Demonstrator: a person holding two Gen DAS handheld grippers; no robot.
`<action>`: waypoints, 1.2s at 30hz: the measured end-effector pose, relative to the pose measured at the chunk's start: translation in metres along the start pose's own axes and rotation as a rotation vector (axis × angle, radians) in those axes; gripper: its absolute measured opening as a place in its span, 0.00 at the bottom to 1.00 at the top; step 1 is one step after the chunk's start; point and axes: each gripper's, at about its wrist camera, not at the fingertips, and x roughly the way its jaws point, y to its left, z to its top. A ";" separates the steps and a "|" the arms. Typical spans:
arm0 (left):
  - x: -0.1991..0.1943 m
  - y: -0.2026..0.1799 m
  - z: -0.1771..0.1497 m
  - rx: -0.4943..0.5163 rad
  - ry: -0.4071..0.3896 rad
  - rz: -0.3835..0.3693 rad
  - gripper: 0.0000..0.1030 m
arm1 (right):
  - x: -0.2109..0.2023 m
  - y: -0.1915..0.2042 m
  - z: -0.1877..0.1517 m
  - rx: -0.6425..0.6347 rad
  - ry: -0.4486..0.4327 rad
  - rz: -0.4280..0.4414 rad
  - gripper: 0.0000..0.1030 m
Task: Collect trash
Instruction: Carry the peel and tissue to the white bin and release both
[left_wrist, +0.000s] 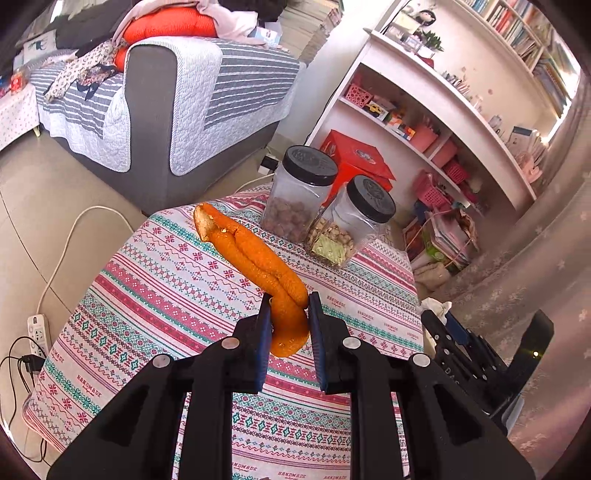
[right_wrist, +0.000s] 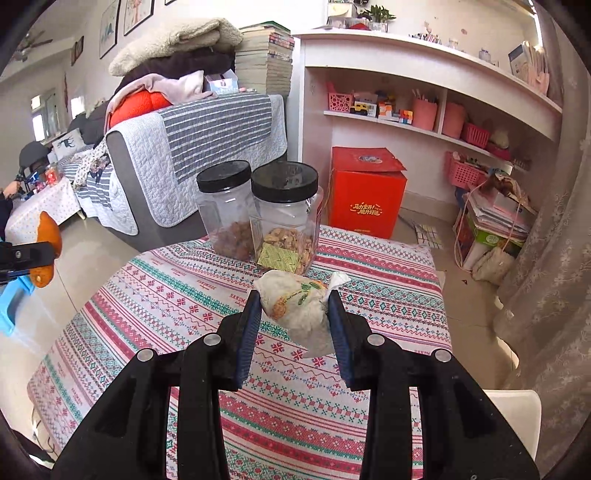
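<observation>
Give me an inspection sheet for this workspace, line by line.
Surface: table under a patterned cloth, bare except for two jars.
Job's things: orange peel and crumpled wrapper, both lifted off the cloth.
Clutter: two black-lidded jars of nuts at the far edge.
Grippers: left gripper shut on the peel; right gripper shut on the wrapper.
Cables: white cord to a power strip on the floor left of the table.
Surroundings: sofa, white shelves, red box.
</observation>
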 end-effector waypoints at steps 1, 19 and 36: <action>-0.002 -0.002 -0.001 0.004 -0.003 -0.004 0.19 | -0.006 0.000 -0.001 0.002 -0.007 -0.005 0.34; -0.024 -0.054 -0.021 0.115 -0.033 -0.066 0.19 | -0.112 -0.044 -0.049 0.109 -0.085 -0.132 0.34; 0.008 -0.161 -0.071 0.279 0.046 -0.150 0.19 | -0.126 -0.149 -0.122 0.336 0.016 -0.620 0.35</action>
